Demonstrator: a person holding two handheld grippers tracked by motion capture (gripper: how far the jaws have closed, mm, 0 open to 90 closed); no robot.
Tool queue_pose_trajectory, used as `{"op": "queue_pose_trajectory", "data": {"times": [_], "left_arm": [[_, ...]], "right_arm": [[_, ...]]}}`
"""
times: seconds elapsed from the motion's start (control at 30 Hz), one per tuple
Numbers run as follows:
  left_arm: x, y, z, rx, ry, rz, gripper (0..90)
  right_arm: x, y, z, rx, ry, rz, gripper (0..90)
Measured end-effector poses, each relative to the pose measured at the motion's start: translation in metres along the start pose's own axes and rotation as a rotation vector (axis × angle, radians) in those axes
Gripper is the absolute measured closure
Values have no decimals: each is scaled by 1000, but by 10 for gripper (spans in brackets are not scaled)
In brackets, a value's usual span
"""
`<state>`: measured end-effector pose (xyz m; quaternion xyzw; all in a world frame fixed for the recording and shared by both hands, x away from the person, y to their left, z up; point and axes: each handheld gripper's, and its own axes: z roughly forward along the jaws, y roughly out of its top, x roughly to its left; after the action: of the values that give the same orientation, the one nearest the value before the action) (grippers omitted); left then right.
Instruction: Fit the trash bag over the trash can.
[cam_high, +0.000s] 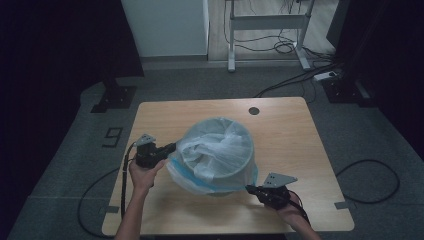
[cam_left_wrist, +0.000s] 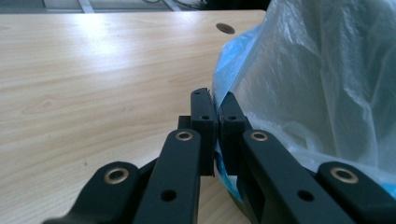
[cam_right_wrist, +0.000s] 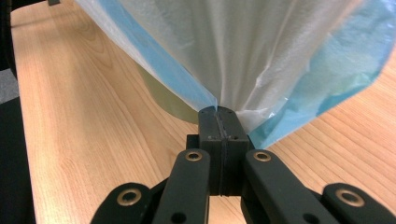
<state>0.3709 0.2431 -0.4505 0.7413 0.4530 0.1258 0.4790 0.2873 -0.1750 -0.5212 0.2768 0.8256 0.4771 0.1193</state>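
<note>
Two grippers pinched the translucent blue-edged plastic bag (cam_high: 215, 150) at opposite sides: left gripper (cam_high: 170, 148) and right gripper (cam_high: 248, 188), jaws clamped on its hem over the round bin (cam_right_wrist: 168, 98).

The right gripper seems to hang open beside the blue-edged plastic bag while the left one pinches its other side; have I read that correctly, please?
Not quite: the right gripper is shut on the bag, its jaws pinching the blue edge, as the right gripper view shows. The left gripper does pinch the other side.
</note>
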Motion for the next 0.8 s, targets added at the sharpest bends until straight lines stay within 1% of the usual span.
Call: {"op": "queue_pose_trajectory", "data": {"times": [0.07, 0.2, 0.33, 0.4, 0.5, 0.63, 0.67, 0.7, 0.8], "left_arm": [[-2, -2, 0, 23, 9, 17, 873], [-3, -5, -1, 38, 2, 24, 874], [-4, -11, 4, 83, 5, 43, 874], [-5, -14, 7, 97, 3, 43, 874], [-6, -17, 10, 120, 6, 41, 874], [-9, -19, 15, 156, 9, 53, 871], [-10, -19, 15, 163, 11, 57, 871], [-10, -20, 16, 165, 12, 60, 870], [-8, -23, 15, 151, 0, 42, 867]], "right_arm": [[-3, -1, -1, 0, -8, 10, 893], [-6, -3, 0, 0, -23, 24, 893], [-9, -7, 3, 8, -35, 35, 893], [-11, -9, 4, 13, -45, 38, 893], [-15, -11, 4, 26, -63, 59, 893], [-23, -12, 5, 49, -86, 89, 893], [-25, -13, 5, 48, -89, 99, 893], [-26, -14, 6, 48, -88, 100, 893], [-30, -16, 6, 36, -86, 105, 893]]}}
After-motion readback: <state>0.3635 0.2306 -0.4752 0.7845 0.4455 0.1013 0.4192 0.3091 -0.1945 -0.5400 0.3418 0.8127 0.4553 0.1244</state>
